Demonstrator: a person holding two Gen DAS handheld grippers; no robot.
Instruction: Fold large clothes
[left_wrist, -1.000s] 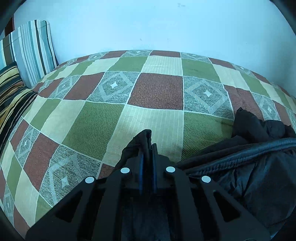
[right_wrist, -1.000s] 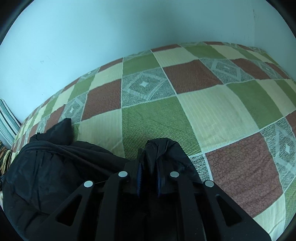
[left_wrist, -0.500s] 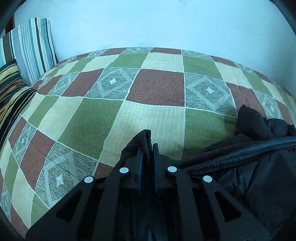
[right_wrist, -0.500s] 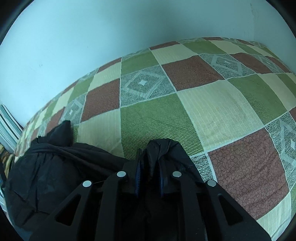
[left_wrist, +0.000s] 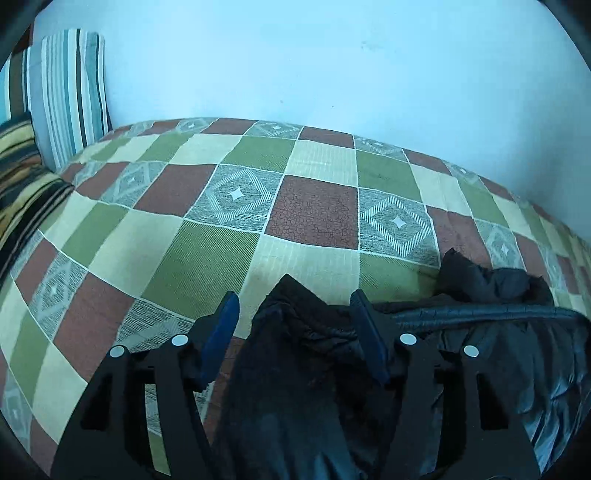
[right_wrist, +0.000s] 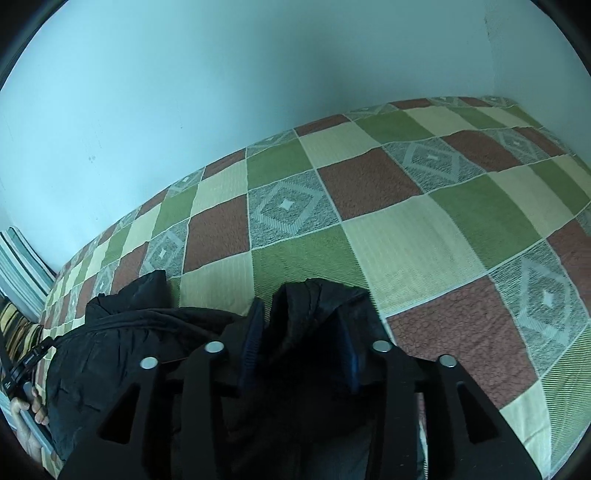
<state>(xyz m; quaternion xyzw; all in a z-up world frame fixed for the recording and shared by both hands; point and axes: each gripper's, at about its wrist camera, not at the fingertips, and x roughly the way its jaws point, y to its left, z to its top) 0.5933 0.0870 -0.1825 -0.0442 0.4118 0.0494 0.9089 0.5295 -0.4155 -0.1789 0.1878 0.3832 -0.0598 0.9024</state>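
Note:
A black padded jacket (left_wrist: 517, 362) lies bunched on the chequered bedspread (left_wrist: 314, 206). My left gripper (left_wrist: 293, 306) is open, its blue pads wide apart, with a peak of black jacket cloth (left_wrist: 291, 314) lying loose between the jaws. My right gripper (right_wrist: 303, 325) is also open, with another fold of the jacket (right_wrist: 317, 306) between its pads. The rest of the jacket (right_wrist: 110, 350) spreads to the left in the right wrist view. Whether the cloth touches the pads I cannot tell.
Striped pillows (left_wrist: 70, 92) and a striped blanket (left_wrist: 22, 177) stand at the bed's left end against the pale wall (left_wrist: 295, 55). The bed meets a wall corner (right_wrist: 491, 74) at the far right. A person's hand (right_wrist: 26, 410) holds the other gripper at lower left.
Both grippers were shut on jacket cloth and have now opened wide, letting the cloth go. Both views have tilted so more wall shows.

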